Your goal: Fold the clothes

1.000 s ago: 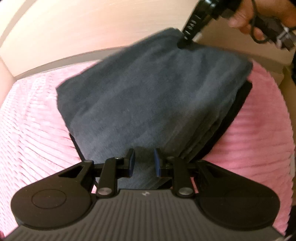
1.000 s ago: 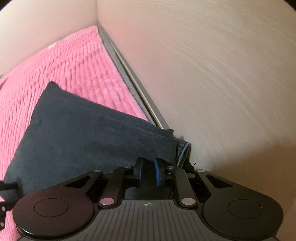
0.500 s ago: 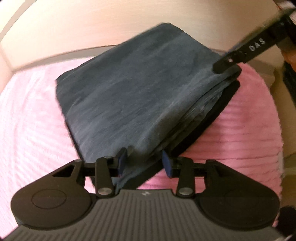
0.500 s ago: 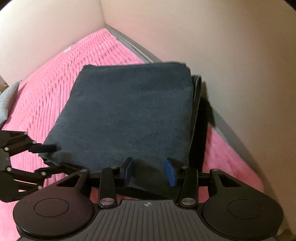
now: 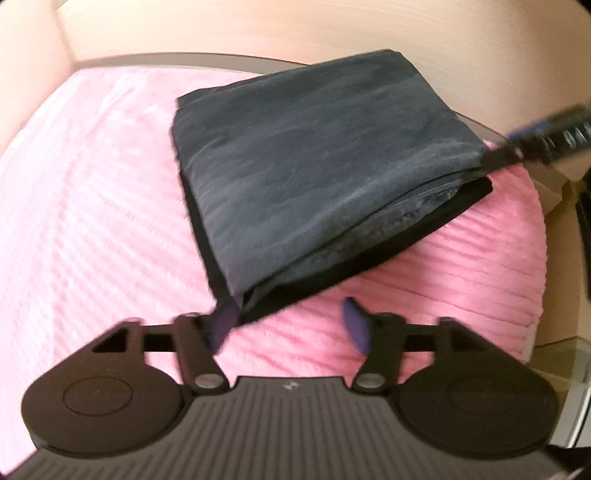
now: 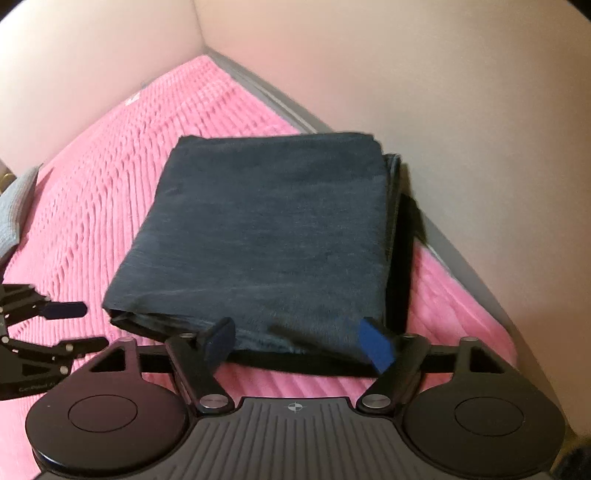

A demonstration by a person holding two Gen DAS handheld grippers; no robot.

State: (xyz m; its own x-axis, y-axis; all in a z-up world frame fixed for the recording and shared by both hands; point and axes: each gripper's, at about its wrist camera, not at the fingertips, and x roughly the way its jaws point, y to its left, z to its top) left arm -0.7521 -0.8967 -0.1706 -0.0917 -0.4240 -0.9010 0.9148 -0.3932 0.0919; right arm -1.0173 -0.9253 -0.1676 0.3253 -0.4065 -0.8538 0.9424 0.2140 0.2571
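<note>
Left wrist view: the left claw (image 5: 291,325) is opening, its blue pads wide apart with only pink cover between them; the left pad (image 5: 223,319) sits just at the near corner of the folded dark garment (image 5: 317,173), not pressing it. The garment lies flat as a stacked rectangle on the pink ribbed bed cover (image 5: 92,229), a black layer showing under its grey-blue top along the near and right edges. Its far edge reaches the grey strip at the foot of the pale wall (image 5: 258,26). The right claw's finger (image 5: 535,144) comes in blurred from the right, at the garment's far right corner.

In the right wrist view the right claw (image 6: 299,339) is opening too, pads spread over the garment's near edge (image 6: 266,229) without clamping it. The left claw (image 6: 66,326) stands open at the left, beside a grey cloth (image 6: 14,206).
</note>
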